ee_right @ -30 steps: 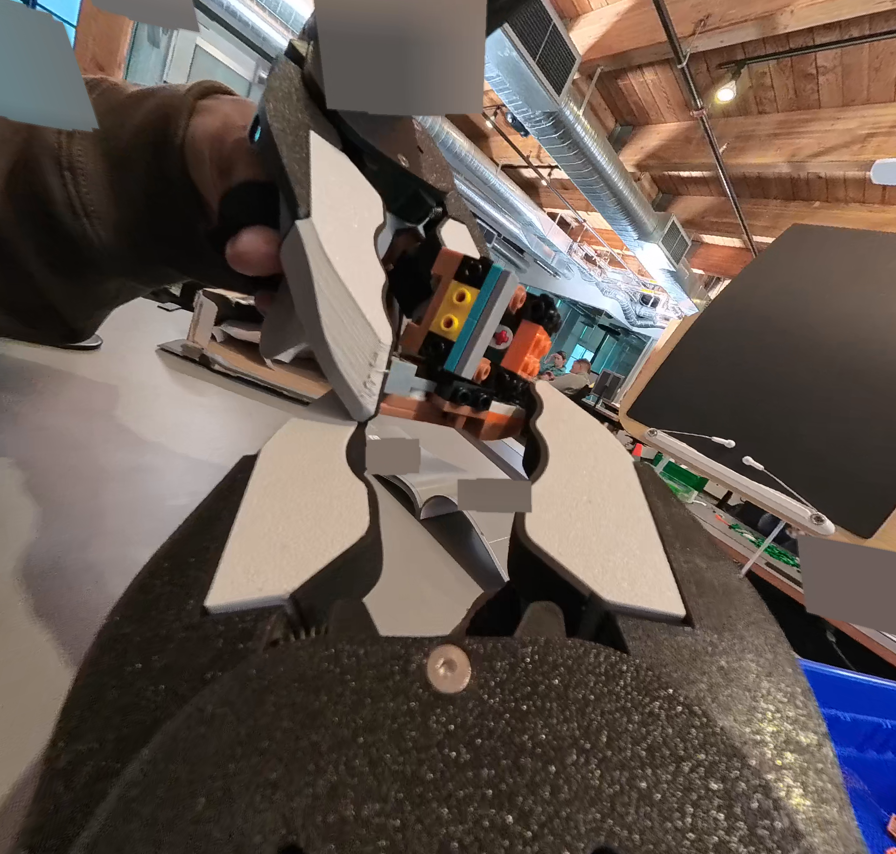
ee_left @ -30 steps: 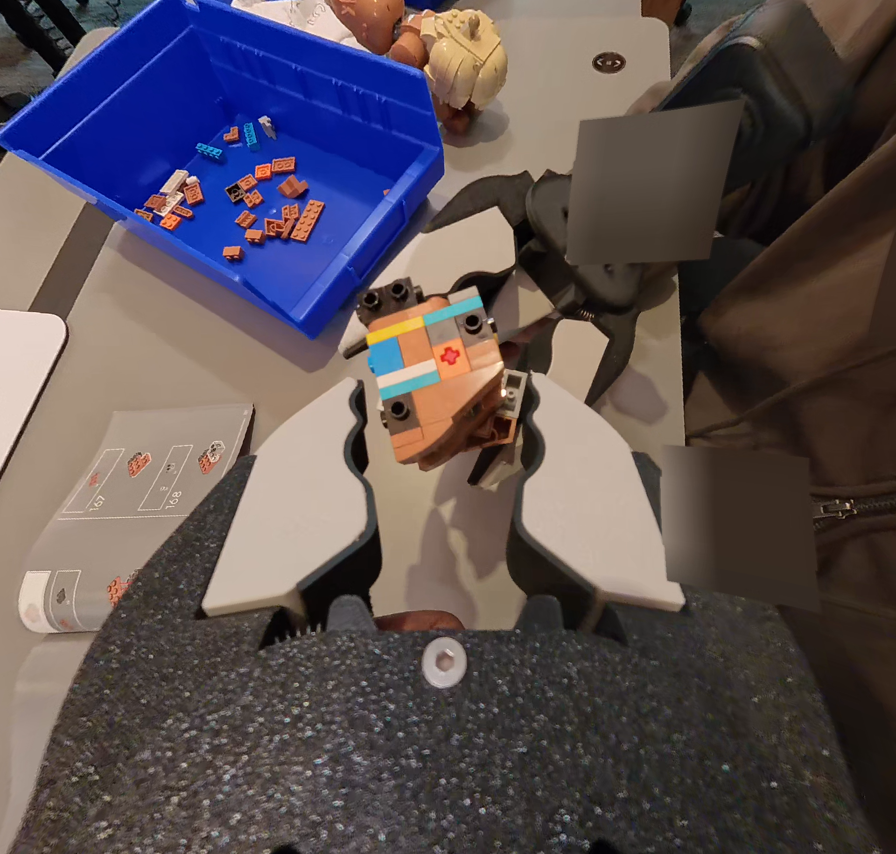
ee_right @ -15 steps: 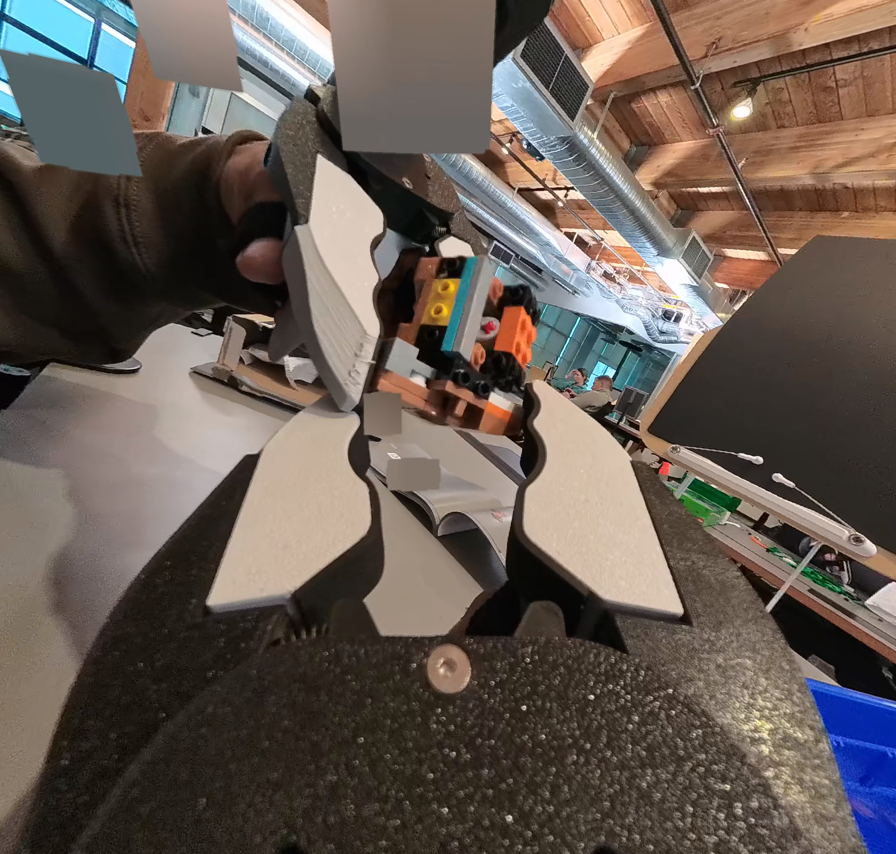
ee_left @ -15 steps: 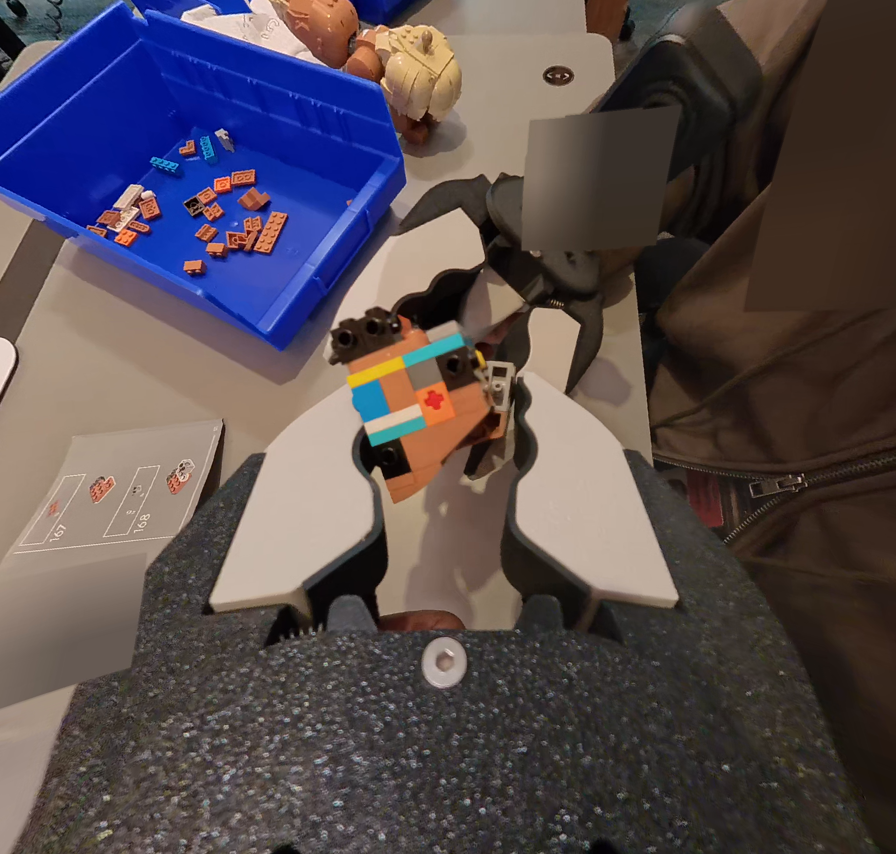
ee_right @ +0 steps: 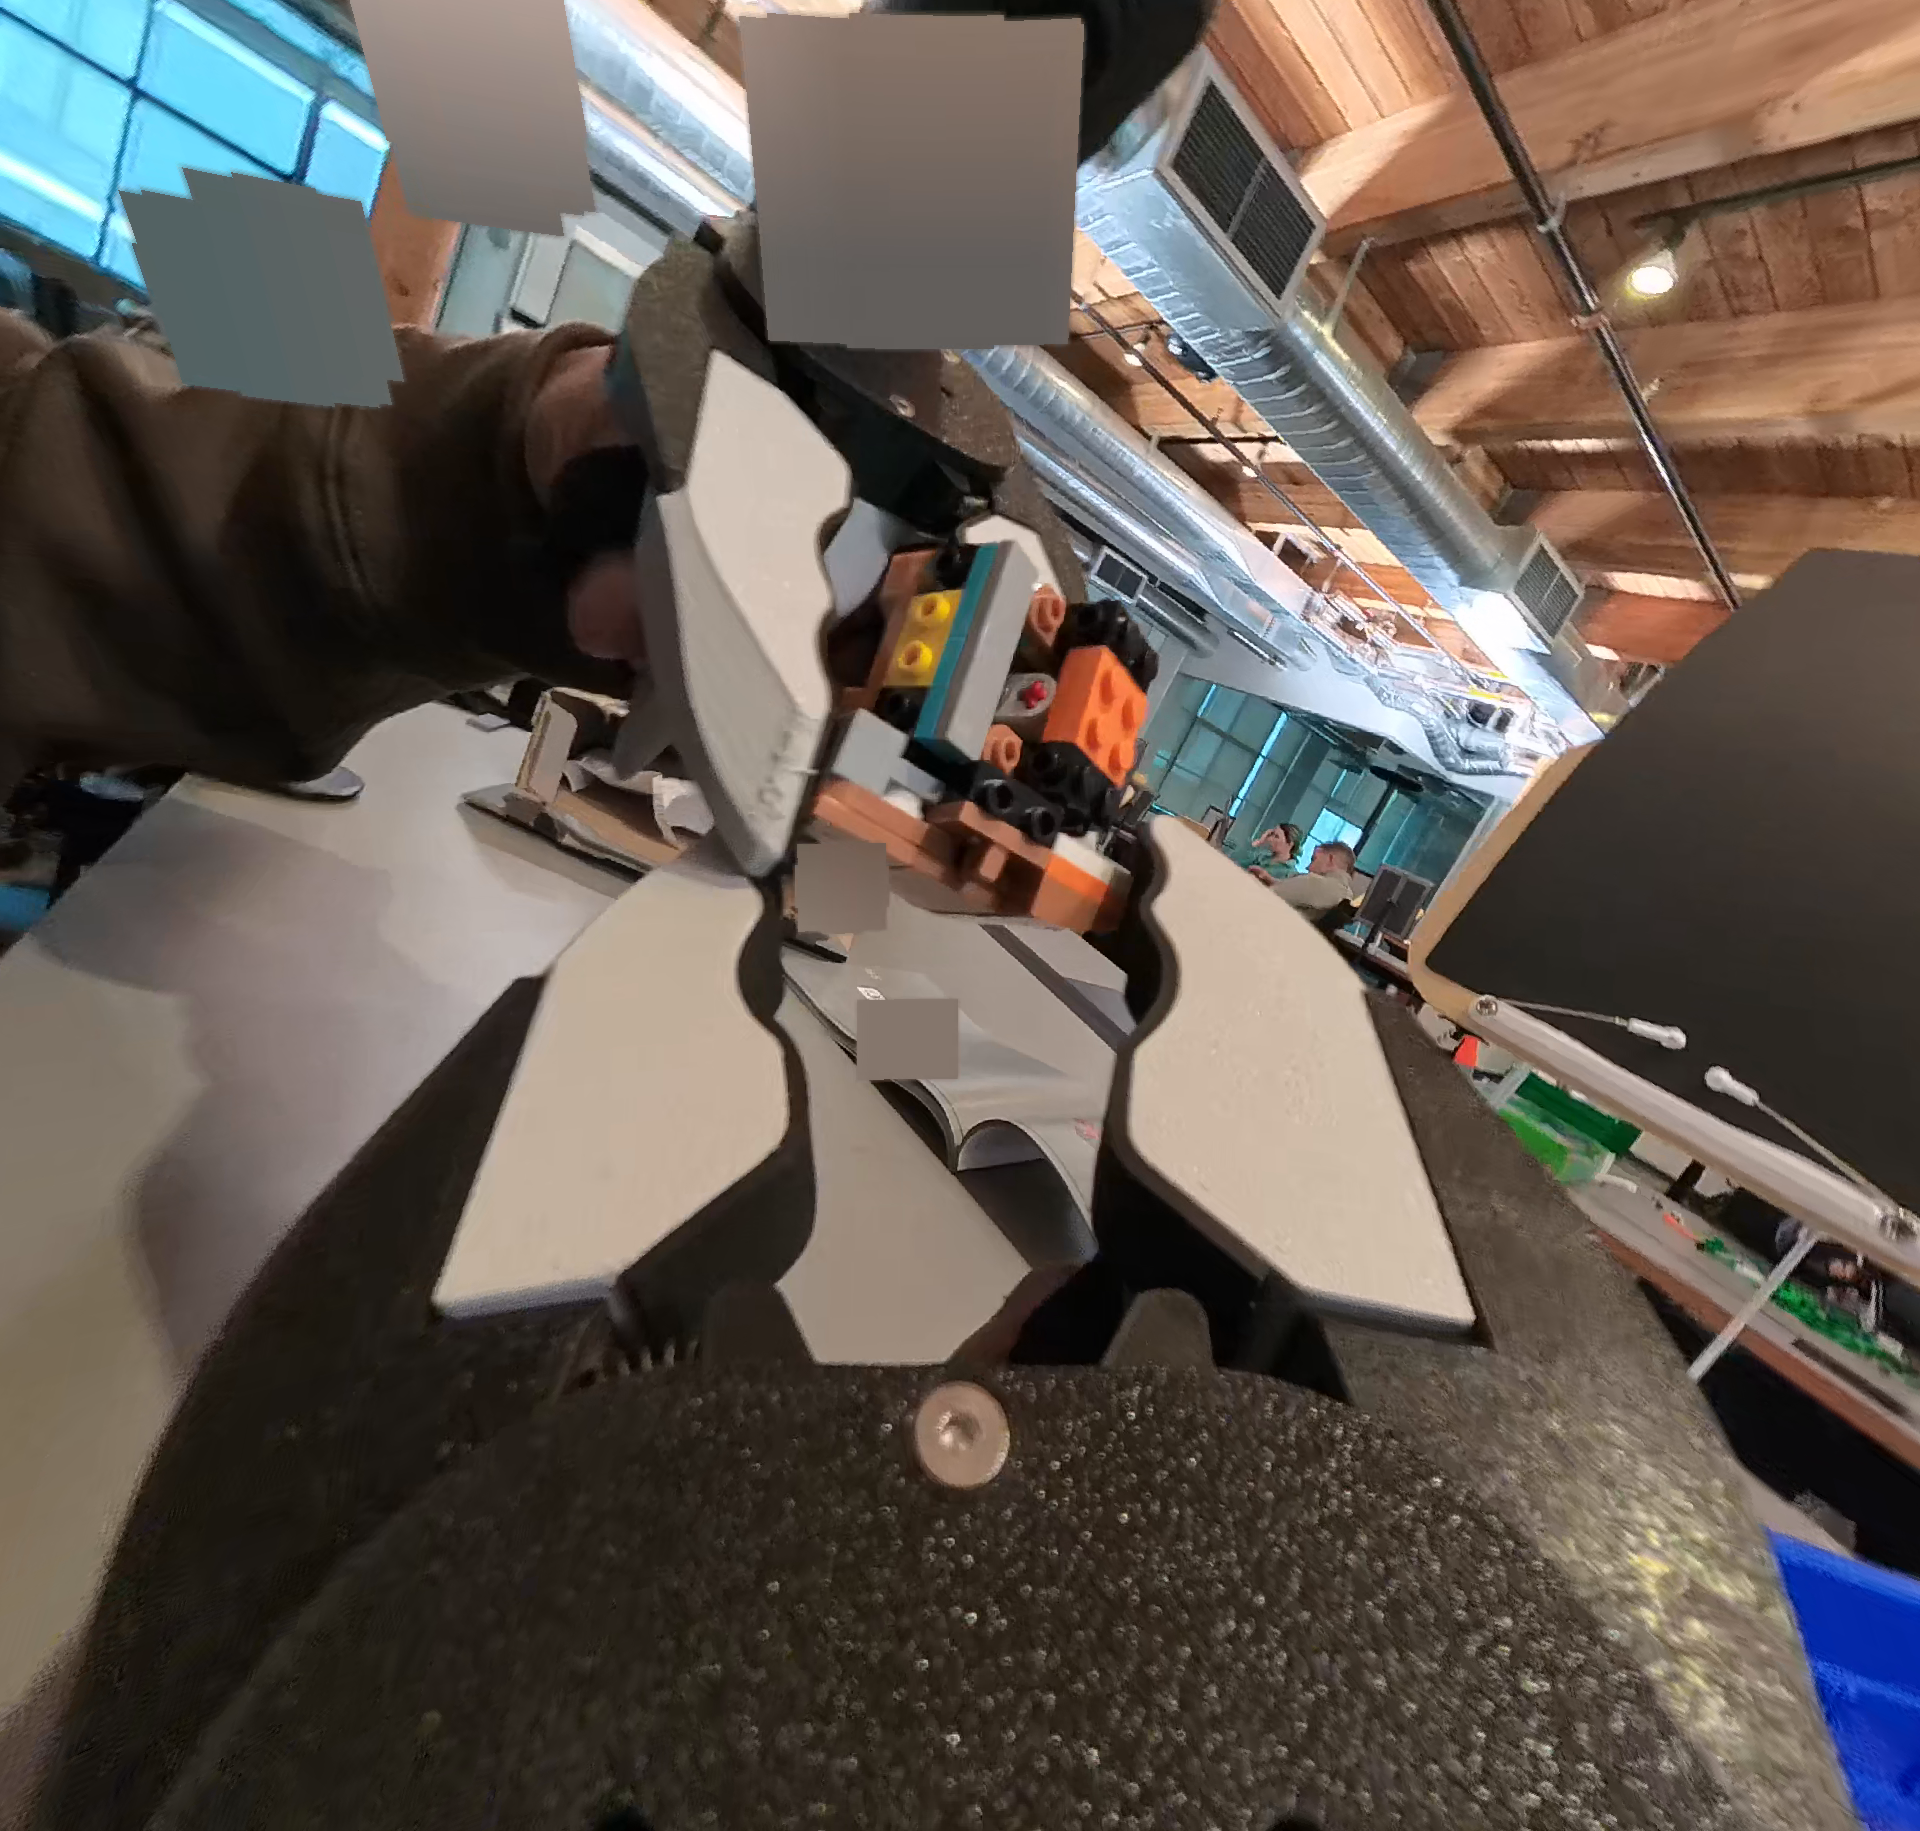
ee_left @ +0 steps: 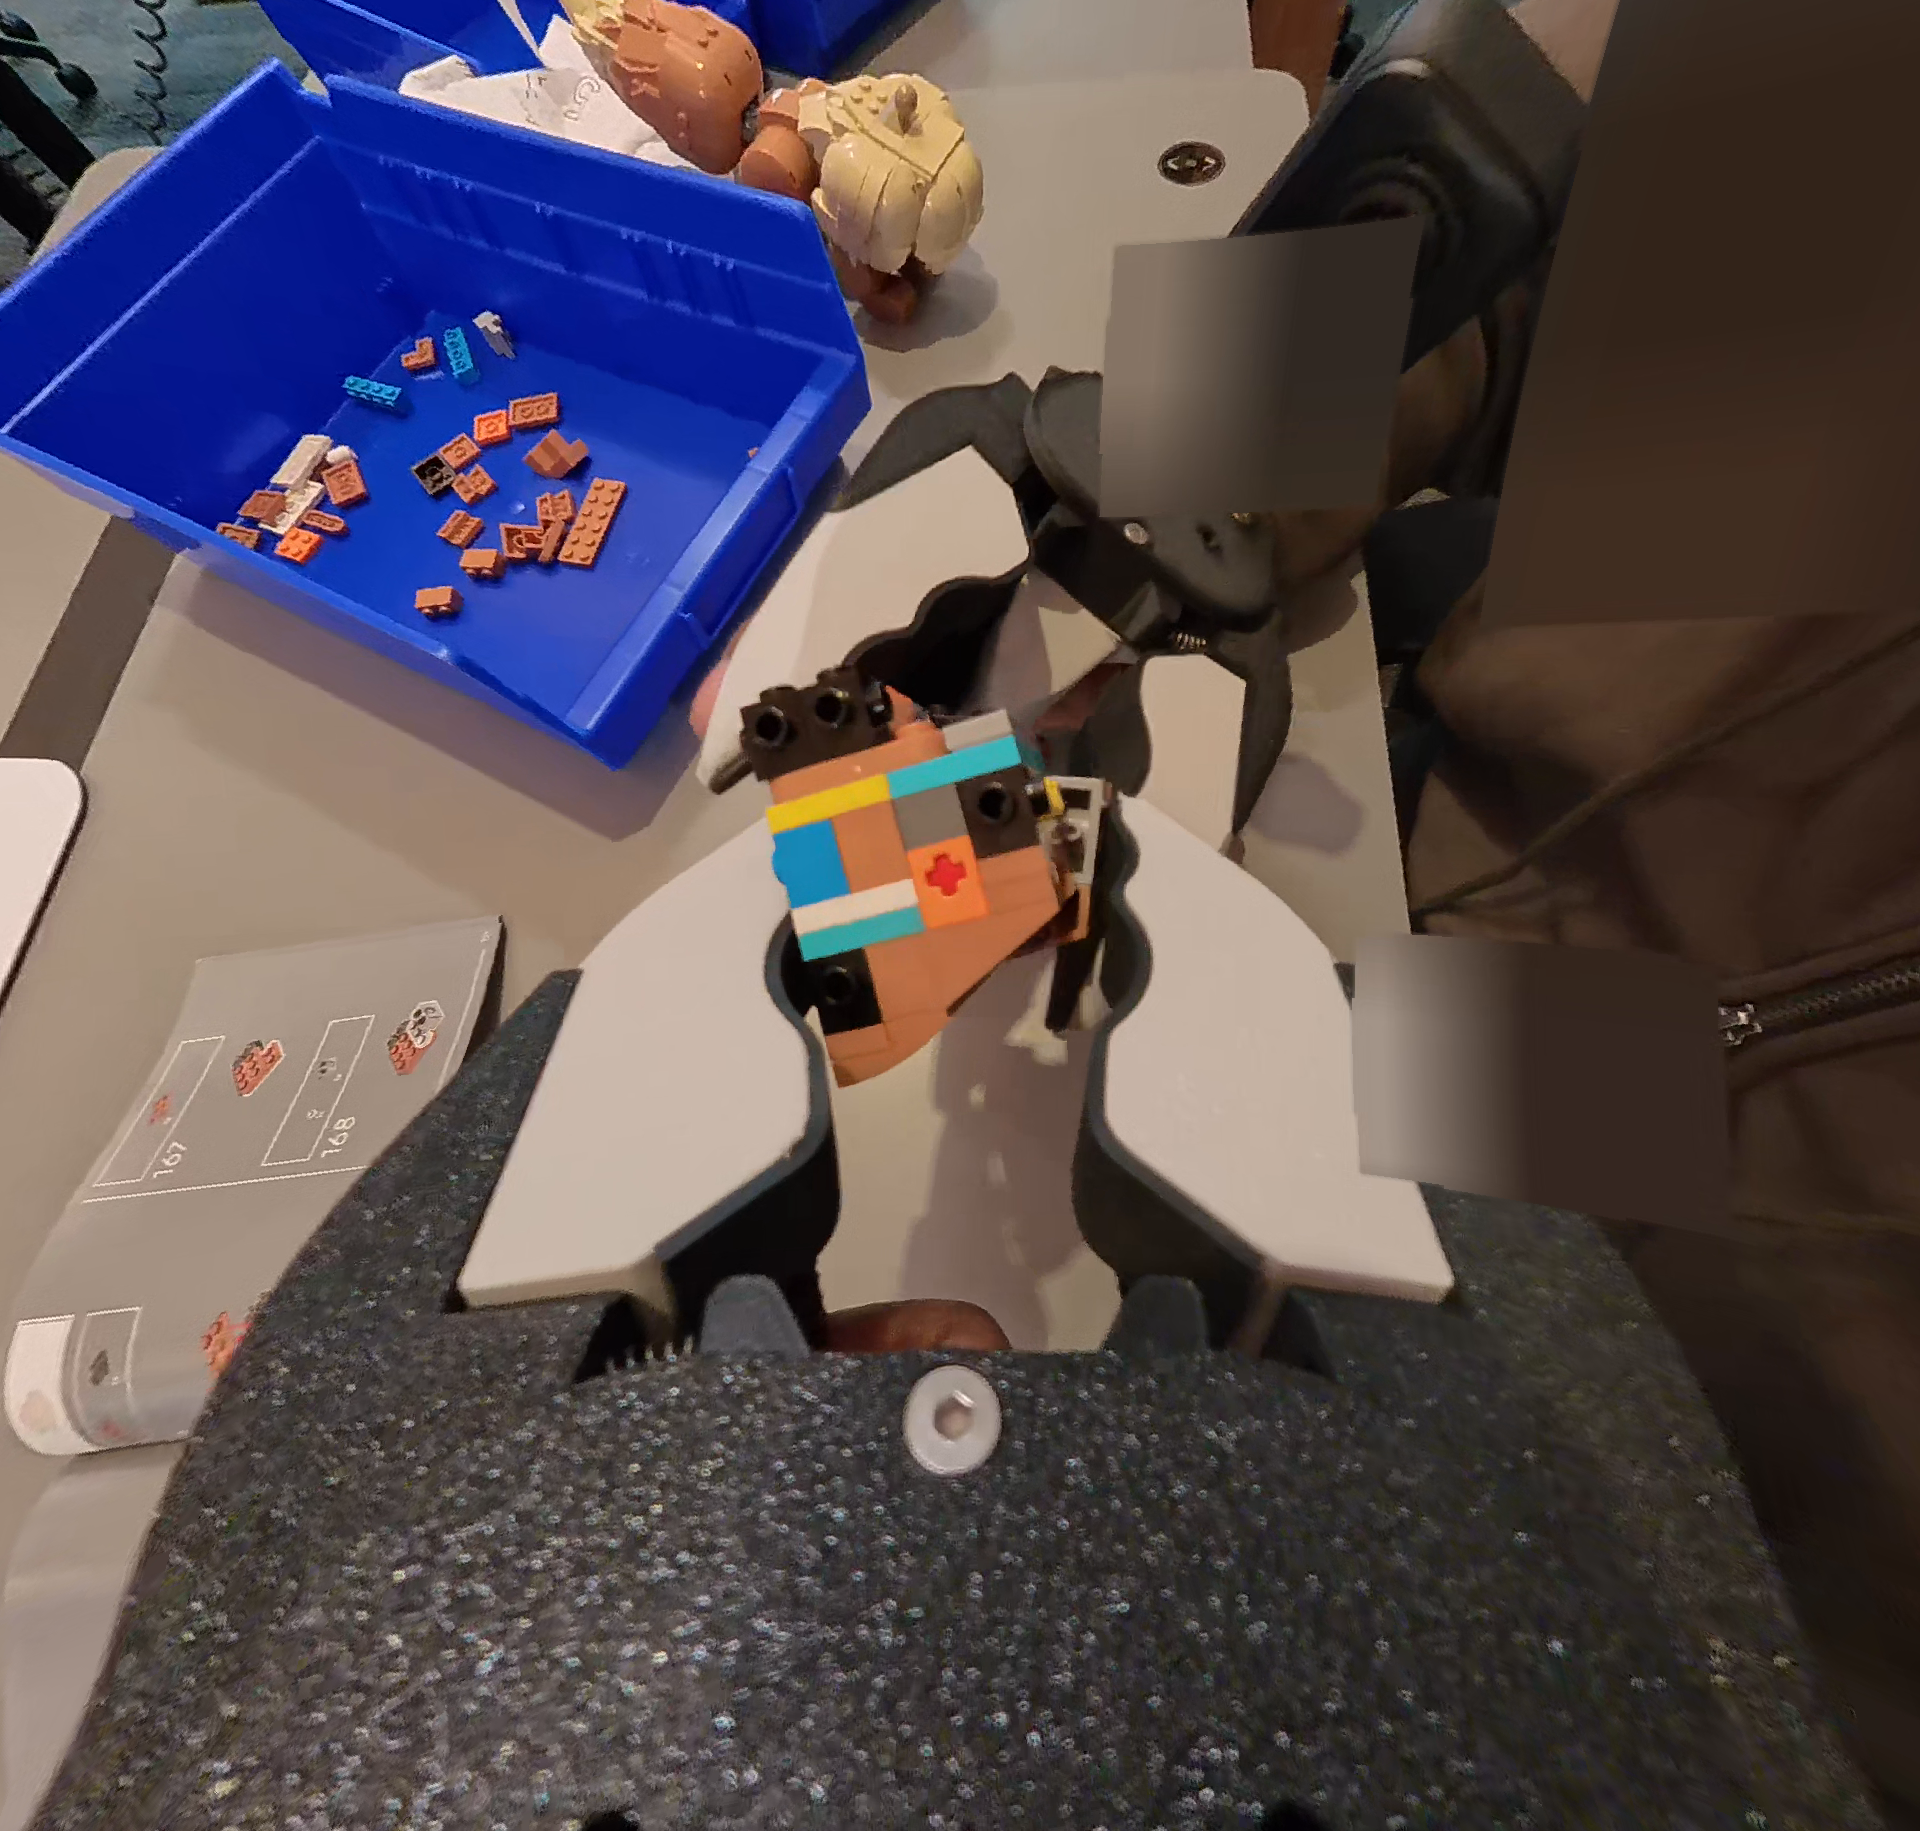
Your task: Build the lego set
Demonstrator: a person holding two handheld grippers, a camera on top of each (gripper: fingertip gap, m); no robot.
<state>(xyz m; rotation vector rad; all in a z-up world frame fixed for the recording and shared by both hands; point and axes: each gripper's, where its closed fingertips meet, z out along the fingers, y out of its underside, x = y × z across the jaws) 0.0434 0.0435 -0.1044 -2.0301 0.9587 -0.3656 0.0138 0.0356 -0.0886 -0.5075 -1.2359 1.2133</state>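
Tongs first: the left tongs (ee_left: 956,950) are clenched on the model (ee_left: 894,877), a brown block with yellow, blue, teal, white and grey strips, black studded corners and an orange tile bearing a red cross. It hangs tilted in the air above the bench (ee_left: 312,794), pressed against the left finger's tip, with a small grey piece on its right side next to the other tip.

The right tongs (ee_right: 961,877) meet it from the opposite side. In the right wrist view the model's flat brown base lies between their tips and its end touches the right one. The other end is hidden behind a left finger, so I cannot tell whether these tongs are gripping or only bracketing the base. A brown sleeve (ee_right: 260,555) runs behind the left tongs.

Further out, a booklet (ee_left: 291,1075) lies open on the bench to the left. Beyond it stands a blue bin (ee_left: 727,576) holding loose bricks (ee_left: 468,493) – mostly brown and orange, a few teal, white and black. Behind the bin, a cream figure (ee_left: 894,181) and a brown figure (ee_left: 675,88) sit touching each other, the brown one over white paper, with more blue bins at the far edge.
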